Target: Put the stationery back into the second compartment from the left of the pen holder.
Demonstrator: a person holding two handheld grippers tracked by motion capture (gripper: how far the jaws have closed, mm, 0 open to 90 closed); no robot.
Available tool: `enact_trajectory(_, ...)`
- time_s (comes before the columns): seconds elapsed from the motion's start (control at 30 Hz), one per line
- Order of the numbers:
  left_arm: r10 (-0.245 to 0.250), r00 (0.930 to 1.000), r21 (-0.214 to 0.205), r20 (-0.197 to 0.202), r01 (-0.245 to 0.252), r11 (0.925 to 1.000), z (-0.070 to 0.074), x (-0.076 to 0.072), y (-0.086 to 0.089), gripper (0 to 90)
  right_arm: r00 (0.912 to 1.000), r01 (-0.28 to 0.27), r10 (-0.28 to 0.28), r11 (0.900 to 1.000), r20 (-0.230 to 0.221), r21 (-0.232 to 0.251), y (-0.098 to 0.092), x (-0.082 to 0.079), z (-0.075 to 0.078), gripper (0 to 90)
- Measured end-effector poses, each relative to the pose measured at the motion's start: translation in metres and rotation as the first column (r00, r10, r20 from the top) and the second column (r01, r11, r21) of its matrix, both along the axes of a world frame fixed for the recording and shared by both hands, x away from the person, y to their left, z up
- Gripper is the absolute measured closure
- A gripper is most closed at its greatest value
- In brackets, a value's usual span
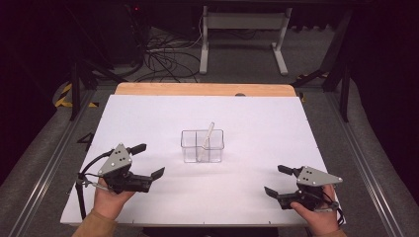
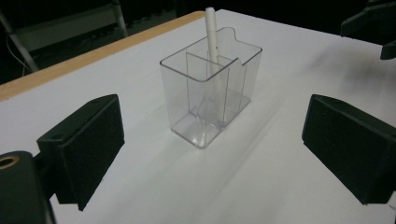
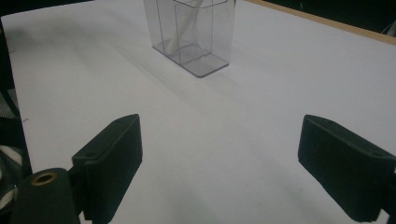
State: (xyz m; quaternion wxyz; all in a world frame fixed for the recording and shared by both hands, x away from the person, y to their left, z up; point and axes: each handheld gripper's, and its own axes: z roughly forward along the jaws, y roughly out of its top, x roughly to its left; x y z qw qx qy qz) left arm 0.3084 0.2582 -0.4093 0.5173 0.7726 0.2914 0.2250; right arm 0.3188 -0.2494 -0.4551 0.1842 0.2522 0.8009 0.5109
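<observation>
**A:** Where does the work stand, as far as you can judge?

**B:** It looks either finished or not yet started. The clear plastic organiser [image 1: 202, 146] stands upright near the middle of the white counter [image 1: 148, 118], and a white pen [image 1: 206, 140] is already leaning inside it, tip down, its top sticking out above the rim.

**A:** Which compartment is the pen in?

**B:** In the left gripper view the organiser [image 2: 210, 93] shows inner dividers, and the pen [image 2: 212, 46] sits against the middle partition, toward the far side. Exactly which cell holds its tip I cannot tell through the clear walls.

**A:** And the grippers?

**B:** Both are well apart from the organiser, near the person's edge of the counter. The left gripper [image 1: 149, 161] has its jaws spread wide with nothing between them; the right gripper [image 1: 277, 179] is the same, jaws spread and bare. Each is pointed roughly toward the organiser.

**A:** Anything else lying loose to be put away?

**B:** Nothing I can see on the counter besides the organiser and pen. If the job is stowing the pen, I'd judge it done; if it's taking the pen out, every step remains.
</observation>
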Motion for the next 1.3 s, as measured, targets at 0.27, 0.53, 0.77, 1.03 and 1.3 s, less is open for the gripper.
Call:
enact_trajectory(0.27, 0.031, 0.9976, 0.008, -0.062, -0.031, 0.9995, -0.018, -0.006, 0.02, 4.7, 1.0, 0.005, -0.005, 0.9999, 0.003, 0.015, 0.0, 0.0, 0.0, 12.1)
enact_trajectory(0.53, 0.017, 0.9985, 0.006, -0.052, -0.016, 0.9998, -0.035, -0.013, 0.029, 3.6, 0.9999, 0.006, -0.006, 0.9998, 0.01, 0.021, 0.0, 0.0, -0.001, 11.5)
enact_trajectory(0.77, 0.029, 0.9961, -0.055, -0.084, -0.033, 0.9979, -0.06, -0.018, 0.041, 3.8, 0.9999, 0.007, -0.008, 0.9996, 0.012, 0.027, -0.001, 0.001, -0.003, 11.5)
enact_trajectory(1.03, 0.035, 0.999, 0.018, -0.029, -0.035, 0.9992, -0.07, -0.02, 0.04, 4.0, 0.9999, 0.01, -0.01, 0.9994, 0.006, 0.032, -0.001, 0.002, -0.007, 11.5)
enact_trajectory(1.3, 0.03, 0.9979, -0.017, -0.056, -0.032, 0.9994, -0.066, -0.018, 0.037, 3.2, 0.9999, 0.013, -0.013, 0.9995, 0.001, 0.029, 0.001, 0.003, -0.009, 11.5)
